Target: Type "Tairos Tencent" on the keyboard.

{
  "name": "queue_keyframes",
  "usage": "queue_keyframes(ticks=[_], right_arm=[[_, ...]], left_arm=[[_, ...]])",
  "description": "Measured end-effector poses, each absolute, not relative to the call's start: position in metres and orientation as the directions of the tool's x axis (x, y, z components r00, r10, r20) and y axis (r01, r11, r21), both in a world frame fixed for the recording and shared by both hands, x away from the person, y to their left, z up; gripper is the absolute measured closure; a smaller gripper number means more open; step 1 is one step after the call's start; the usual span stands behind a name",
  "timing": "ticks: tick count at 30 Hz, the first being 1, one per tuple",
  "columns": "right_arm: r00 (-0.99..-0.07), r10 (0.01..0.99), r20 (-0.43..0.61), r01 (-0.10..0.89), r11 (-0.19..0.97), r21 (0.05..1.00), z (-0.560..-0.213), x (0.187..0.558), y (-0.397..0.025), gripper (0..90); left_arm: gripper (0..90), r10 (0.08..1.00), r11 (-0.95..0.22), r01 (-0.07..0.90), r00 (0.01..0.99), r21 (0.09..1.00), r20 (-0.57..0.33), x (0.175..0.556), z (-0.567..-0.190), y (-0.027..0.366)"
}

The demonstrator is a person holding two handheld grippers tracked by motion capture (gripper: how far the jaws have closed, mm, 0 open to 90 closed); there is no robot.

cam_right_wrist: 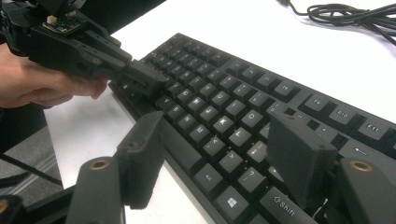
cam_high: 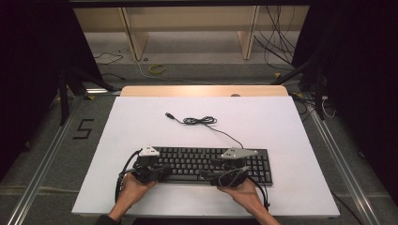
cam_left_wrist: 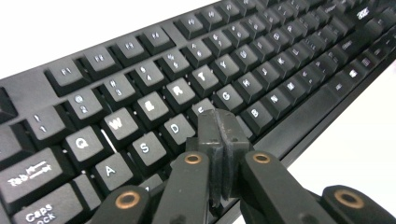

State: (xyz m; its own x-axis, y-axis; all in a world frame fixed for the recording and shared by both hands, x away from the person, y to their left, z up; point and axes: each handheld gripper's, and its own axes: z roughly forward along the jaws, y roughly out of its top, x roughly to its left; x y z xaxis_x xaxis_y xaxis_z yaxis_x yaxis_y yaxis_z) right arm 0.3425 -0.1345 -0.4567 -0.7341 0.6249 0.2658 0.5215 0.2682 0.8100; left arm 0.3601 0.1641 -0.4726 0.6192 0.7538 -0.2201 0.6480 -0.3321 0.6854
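A black keyboard [cam_high: 206, 161] lies near the front of the white table top [cam_high: 281, 122]. Its cable [cam_high: 199, 120] is bundled behind it, with the USB plug lying loose. My left gripper [cam_high: 165, 171] is over the keyboard's left half; in the left gripper view its jaws are pressed together [cam_left_wrist: 219, 128], empty, with the tip resting at the keys around C and F [cam_left_wrist: 212, 112]. My right gripper [cam_high: 210, 176] hovers over the front edge of the keyboard [cam_right_wrist: 224, 112], its jaws wide apart [cam_right_wrist: 219, 144] with nothing between them. The left gripper [cam_right_wrist: 142, 77] also shows in the right gripper view.
A wooden strip [cam_high: 202, 90] runs along the table's far edge. Beyond it are a shelf frame [cam_high: 136, 37], loose cables [cam_high: 277, 42] and a yellow ring [cam_high: 157, 69] on the floor. Metal rails [cam_high: 47, 159] flank the table.
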Motion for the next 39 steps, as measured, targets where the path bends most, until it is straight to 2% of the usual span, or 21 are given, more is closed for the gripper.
queue_keyframes(ticks=[4,15,21,27,30,39], right_arm=[[-0.736,0.623,0.265,0.520,0.268,0.811,-0.456,0.342,-0.134,37.7],[-0.738,0.621,0.263,0.518,0.271,0.811,-0.457,0.342,-0.133,37.0],[-0.738,0.620,0.266,0.519,0.271,0.811,-0.457,0.341,-0.132,36.4],[-0.738,0.619,0.267,0.521,0.273,0.809,-0.457,0.341,-0.131,35.4],[-0.742,0.615,0.267,0.518,0.275,0.810,-0.457,0.340,-0.129,35.1],[-0.752,0.603,0.266,0.514,0.285,0.809,-0.458,0.339,-0.122,33.6]], left_arm=[[88.1,0.760,-0.303,0.644,0.608,0.702,-0.229,0.360,-0.468,0.168],[75.4,0.764,-0.270,0.628,0.601,0.730,-0.234,0.361,-0.461,0.174],[65.9,0.777,-0.240,0.624,0.582,0.744,-0.238,0.361,-0.458,0.178],[49.0,0.798,-0.209,0.630,0.552,0.748,-0.242,0.364,-0.456,0.183],[43.8,0.802,-0.188,0.628,0.542,0.755,-0.251,0.365,-0.454,0.185],[36.5,0.818,-0.159,0.626,0.516,0.763,-0.254,0.370,-0.450,0.192]])
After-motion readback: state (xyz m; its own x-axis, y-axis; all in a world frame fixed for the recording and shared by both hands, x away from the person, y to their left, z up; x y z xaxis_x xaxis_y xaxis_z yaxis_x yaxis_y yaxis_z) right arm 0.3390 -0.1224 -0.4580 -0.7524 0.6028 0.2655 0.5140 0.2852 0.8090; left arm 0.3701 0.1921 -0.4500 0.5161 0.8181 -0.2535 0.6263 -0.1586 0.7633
